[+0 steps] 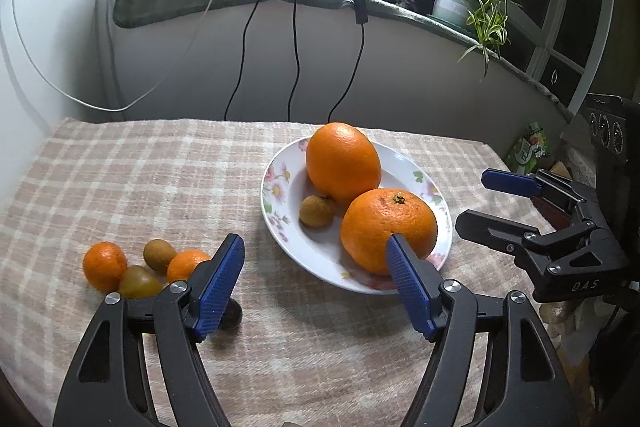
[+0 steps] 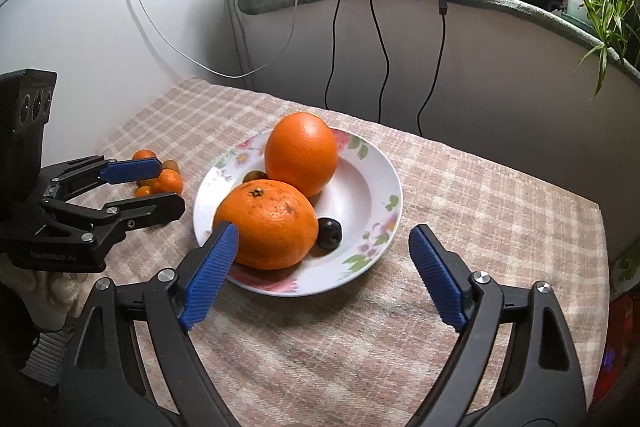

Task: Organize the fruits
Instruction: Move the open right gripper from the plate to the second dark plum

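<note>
**Plate partly filled, small fruit still loose on the bench**

The bench (image 1: 160, 163), covered in a beige checked cloth, carries a white floral plate (image 1: 276, 163) near its middle. On the plate sit two large oranges: the tall orange (image 1: 342, 161) at the back and the flatter orange (image 1: 386, 227) with its stem scar up, at the front, the two touching. Tucked beside them are a small brown fruit (image 1: 317, 211), possibly a longan, and, seen from the right wrist view, a small dark fruit (image 2: 329, 231) against the front orange.

By my reading the big pieces are sorted and the small ones are left. A loose cluster (image 1: 140, 267) lies on the cloth well apart from the plate, on its left: two small mandarins and two brownish-green fruits, huddled and touching. These would seem the next things to gather, though whether they belong on the plate I cannot tell.

The left gripper (image 1: 314, 267) is tilted downward over the cloth with its jaws spread wide and nothing between the blue pads; it sits between the cluster and the plate. The right gripper (image 2: 324, 255) is likewise angled down and released, empty, facing the near rim of the plate.
</note>
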Action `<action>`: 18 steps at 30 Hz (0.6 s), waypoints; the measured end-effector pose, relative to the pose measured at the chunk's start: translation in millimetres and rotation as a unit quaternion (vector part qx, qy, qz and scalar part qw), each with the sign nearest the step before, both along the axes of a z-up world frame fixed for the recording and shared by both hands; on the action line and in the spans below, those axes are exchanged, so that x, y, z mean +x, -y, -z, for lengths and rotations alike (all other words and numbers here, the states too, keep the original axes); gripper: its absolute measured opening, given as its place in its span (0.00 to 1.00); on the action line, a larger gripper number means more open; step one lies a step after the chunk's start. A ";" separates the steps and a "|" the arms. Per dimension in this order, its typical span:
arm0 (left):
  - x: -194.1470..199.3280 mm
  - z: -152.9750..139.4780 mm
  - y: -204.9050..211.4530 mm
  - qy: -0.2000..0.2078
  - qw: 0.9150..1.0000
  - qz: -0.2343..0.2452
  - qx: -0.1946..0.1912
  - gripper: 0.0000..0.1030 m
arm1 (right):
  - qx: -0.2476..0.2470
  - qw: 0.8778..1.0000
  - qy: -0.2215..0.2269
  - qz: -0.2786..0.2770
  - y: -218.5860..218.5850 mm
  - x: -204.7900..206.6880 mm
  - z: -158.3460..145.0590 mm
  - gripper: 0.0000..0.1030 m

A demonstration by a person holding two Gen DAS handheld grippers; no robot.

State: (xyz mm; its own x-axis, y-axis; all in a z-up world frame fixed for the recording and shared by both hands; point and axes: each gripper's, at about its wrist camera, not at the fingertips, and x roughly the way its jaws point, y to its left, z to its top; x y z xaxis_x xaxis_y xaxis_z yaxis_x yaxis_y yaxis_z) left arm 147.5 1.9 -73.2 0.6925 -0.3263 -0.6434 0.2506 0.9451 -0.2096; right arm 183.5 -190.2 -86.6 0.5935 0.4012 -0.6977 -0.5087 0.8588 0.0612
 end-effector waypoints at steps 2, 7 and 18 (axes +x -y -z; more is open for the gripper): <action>-1.6 -2.0 -2.7 0.002 1.000 -0.003 0.002 0.71 | 0.004 1.000 0.000 -0.002 -1.3 -1.3 -2.2 0.87; -6.0 -7.9 -16.5 0.011 1.000 -0.014 0.007 0.71 | 0.013 1.000 0.001 -0.010 -7.5 -6.1 -5.7 0.88; -13.0 -8.9 -63.2 0.012 0.998 -0.054 0.014 0.71 | 0.022 0.998 0.004 -0.053 -38.2 -16.1 -11.4 0.88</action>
